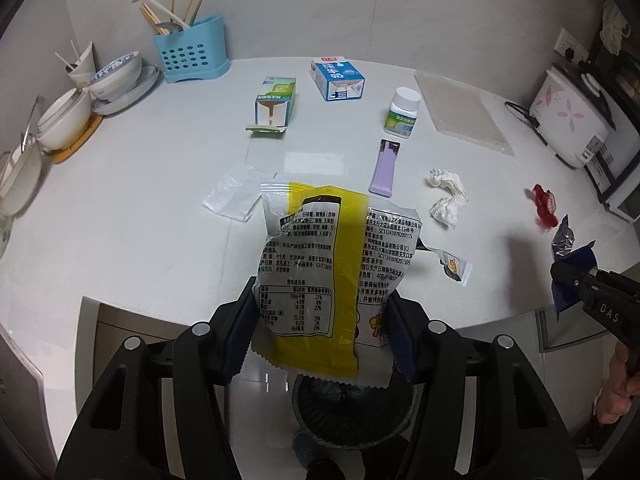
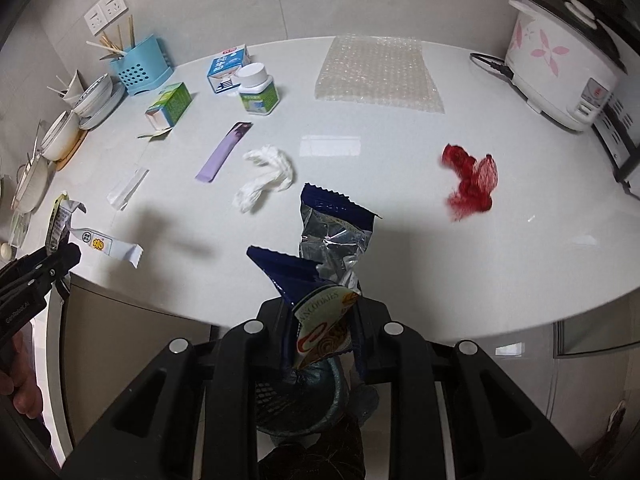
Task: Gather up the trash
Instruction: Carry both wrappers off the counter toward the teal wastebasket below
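Observation:
My left gripper (image 1: 320, 308) is shut on a yellow and clear snack bag (image 1: 332, 248), held above a dark mesh bin (image 1: 352, 412) on the floor below the counter edge. My right gripper (image 2: 320, 320) is shut on a blue cookie wrapper (image 2: 312, 276) over the same bin (image 2: 300, 400). On the white counter (image 1: 140, 240) lie a crumpled tissue (image 2: 266, 178), a purple sachet (image 2: 224, 152), a red net (image 2: 472, 180), a small white wrapper (image 2: 108, 246), a clear plastic scrap (image 1: 232, 196), a green box (image 1: 276, 100), a blue carton (image 1: 338, 78) and a pill bottle (image 1: 404, 114).
A sheet of bubble wrap (image 2: 378, 76) lies at the back. A rice cooker (image 2: 560, 64) stands at the right. Stacked bowls (image 1: 80, 100) and a blue utensil holder (image 1: 192, 52) stand at the back left. Cabinet fronts (image 2: 132, 340) run under the counter edge.

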Motion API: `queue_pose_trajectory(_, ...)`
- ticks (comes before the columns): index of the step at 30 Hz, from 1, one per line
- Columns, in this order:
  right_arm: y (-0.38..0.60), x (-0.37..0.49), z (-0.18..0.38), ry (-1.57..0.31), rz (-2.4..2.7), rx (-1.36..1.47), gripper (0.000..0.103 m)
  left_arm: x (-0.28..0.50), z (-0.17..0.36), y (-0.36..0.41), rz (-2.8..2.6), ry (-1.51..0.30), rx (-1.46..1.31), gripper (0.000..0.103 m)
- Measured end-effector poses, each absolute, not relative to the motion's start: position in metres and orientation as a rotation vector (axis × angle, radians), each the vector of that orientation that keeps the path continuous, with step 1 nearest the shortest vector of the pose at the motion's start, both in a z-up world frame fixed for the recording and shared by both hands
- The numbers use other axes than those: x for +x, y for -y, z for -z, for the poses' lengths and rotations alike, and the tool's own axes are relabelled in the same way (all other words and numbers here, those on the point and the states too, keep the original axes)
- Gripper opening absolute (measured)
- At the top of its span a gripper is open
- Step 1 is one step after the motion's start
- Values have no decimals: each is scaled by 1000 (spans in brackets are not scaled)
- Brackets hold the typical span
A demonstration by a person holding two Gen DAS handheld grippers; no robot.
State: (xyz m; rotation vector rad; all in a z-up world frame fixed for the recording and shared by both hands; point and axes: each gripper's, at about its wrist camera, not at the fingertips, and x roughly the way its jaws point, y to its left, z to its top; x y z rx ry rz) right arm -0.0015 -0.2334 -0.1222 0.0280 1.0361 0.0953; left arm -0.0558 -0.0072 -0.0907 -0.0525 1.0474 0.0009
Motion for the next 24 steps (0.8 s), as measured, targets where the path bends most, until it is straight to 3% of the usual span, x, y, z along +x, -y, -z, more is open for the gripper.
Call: queue_pose_trajectory(24,166,-120,156,-1044,-104,9,23,-149,137,-11,81,-1075,-24,57)
